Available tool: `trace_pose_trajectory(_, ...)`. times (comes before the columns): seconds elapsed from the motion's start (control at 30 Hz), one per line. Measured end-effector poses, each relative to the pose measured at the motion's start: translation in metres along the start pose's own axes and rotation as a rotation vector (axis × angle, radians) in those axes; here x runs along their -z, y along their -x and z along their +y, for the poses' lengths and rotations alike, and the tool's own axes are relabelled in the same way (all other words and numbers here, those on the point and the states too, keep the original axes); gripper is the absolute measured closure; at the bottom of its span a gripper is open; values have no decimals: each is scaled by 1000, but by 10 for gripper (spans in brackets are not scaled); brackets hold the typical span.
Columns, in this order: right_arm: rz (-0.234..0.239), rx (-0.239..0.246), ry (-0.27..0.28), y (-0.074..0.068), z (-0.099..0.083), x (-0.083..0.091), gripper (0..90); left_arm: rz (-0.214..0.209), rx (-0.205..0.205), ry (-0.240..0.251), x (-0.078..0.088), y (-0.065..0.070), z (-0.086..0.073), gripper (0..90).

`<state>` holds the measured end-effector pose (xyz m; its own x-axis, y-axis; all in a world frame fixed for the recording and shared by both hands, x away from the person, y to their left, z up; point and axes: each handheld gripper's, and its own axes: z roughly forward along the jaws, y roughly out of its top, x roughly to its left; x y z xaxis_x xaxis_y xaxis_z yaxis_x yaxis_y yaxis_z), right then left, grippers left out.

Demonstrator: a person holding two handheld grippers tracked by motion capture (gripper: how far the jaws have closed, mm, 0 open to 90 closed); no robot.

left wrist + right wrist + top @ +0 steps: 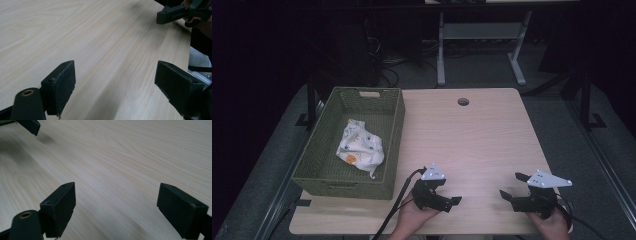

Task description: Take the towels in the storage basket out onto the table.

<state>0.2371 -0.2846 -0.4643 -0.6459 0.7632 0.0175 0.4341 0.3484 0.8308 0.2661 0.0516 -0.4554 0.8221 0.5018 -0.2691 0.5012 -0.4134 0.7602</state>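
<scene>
From the high view I see a pale wood table (482, 135) with rounded corners and a round cable hole (463, 101) near its far edge. A green woven basket (397, 125) sits on the table's left side, and a crumpled white cloth (360, 146) with small coloured prints lies inside it. My left gripper (451, 192) is near the front edge, just right of the basket's near corner, its jaws spread wide and holding nothing, pointing right. My right gripper (513, 186) is further right along the same edge, well apart from the left one, jaws also spread wide and empty, pointing left. A hand (414, 220) grips each one from below. A black cable (398, 200) trails from the left gripper off the front edge. Around the table the room is dark; grey floor (562, 125) shows on both sides, and a white desk frame (482, 35) stands behind with wires on the floor beside it.

In the left gripper view, my two black jaws stand wide over bare wood grain, and the right gripper (170, 13) shows at the top right by the table's edge.

In the right gripper view, the jaws stand wide over bare wood, with one jaw of the left gripper (30, 125) at the top left.
</scene>
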Motion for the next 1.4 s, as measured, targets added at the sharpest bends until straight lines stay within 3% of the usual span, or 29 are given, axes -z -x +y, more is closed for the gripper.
trace_pose_trajectory(0.17,8,17,-8,1,1,-2,149,10,13,-14,-4,-3,11,167)
trace_pose_trajectory(0.27,14,8,-5,1,1,-1,150,-21,53,-9,-6,-8,17,217)
trace_pose_trajectory(0.4,13,8,-1,0,2,0,150,-47,96,-6,-10,-14,27,202)
trace_pose_trajectory(0.6,12,10,1,1,2,1,150,-123,194,35,-8,-26,50,203)
trace_pose_trajectory(0.7,11,10,5,2,2,2,151,-199,257,75,-1,-35,59,229)
trace_pose_trajectory(0.87,11,14,10,3,2,4,151,-234,324,101,12,-48,73,215)
trace_pose_trajectory(1.03,11,9,14,3,2,5,151,-236,346,159,33,-57,84,207)
trace_pose_trajectory(1.17,9,8,12,3,2,4,151,-217,321,184,49,-57,92,206)
trace_pose_trajectory(1.33,8,11,9,3,2,3,151,-223,315,204,64,-57,99,206)
trace_pose_trajectory(1.4,9,10,10,2,3,3,151,-204,314,205,70,-60,101,206)
